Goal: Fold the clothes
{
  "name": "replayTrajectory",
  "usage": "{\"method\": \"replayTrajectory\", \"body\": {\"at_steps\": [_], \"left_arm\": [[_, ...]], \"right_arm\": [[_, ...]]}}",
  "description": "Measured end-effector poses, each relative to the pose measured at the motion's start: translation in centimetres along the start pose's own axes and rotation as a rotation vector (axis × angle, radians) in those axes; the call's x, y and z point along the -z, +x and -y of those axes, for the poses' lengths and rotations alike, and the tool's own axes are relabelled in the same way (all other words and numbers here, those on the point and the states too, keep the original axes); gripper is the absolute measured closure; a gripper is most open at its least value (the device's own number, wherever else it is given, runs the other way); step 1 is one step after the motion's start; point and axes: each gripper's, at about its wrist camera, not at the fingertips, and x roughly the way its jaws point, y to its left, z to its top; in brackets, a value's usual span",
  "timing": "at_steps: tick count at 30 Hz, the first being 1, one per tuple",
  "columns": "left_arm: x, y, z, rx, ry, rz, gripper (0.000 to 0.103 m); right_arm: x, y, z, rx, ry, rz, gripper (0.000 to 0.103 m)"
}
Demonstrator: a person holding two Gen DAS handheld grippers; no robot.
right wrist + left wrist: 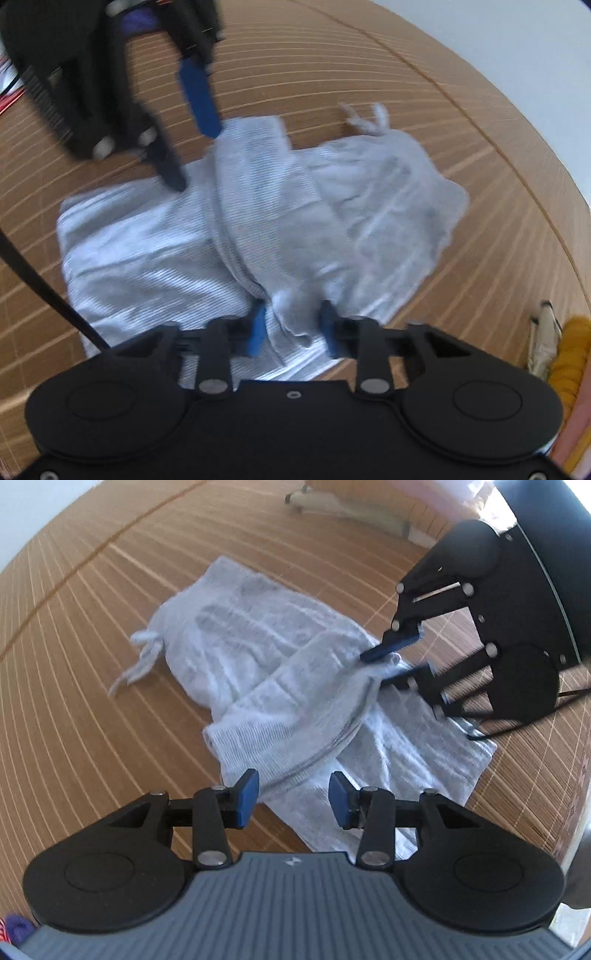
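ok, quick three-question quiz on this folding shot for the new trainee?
1. True or false: the left gripper is clamped on the grey garment.
2. Multiple choice: cloth is pinched by A) the left gripper, B) the right gripper.
3. Fill in: the grey garment lies on a woven ____.
Key: 1 false, its jaws stand open above the cloth; 2 B; 3 mat.

Both grippers are black with blue finger pads and silver pivot screws; the left gripper (pixel 293 799) has a grey ribbed body.
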Motion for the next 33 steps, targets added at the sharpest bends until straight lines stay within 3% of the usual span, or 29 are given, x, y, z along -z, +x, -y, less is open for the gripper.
{"method": "replayTrajectory", "body": {"at_steps": [3,12,15,18,21,30,32,33], "left_arm": [[-0.1,0.1,0.5,-0.026,0.047,0.014,0.055],[-1.4,2.4,3.9,-0.103,0.234,0.051,0.055],[-1.6,3.7,4.3,-0.188,0.286,0.049,0.056],[-2.0,3.6,3.3,-0.243,0.296,0.062,0.086],[-3.0,2.3,1.8,-0.258,0.307,0.104,0.089],[-8.5,2.5,-3.3,-0.352,0.298,0.165,0.088],[-9.3,3.4,-4.6,-0.349,0.252,0.161,0.082],[-9.6,3.6,-5.2,-0.343,0.23,0.161,0.068]], "right_arm": [[-0.3,-0.7,1.2,0.017,0.06,0.022,0.093],[-1.7,-2.2,4.4,-0.029,0.199,0.09,0.094],[-2.0,-2.9,4.5,-0.018,0.201,0.11,0.094],[-2.3,-3.1,4.3,-0.004,0.179,0.105,0.094],[-2.4,-3.3,4.4,0.027,0.146,0.112,0.094],[-5.4,-1.6,7.8,0.13,0.13,0.134,0.093],[-6.0,-0.1,8.8,0.159,0.131,0.129,0.092],[-6.1,0.4,9.2,0.181,0.133,0.133,0.092]]}}
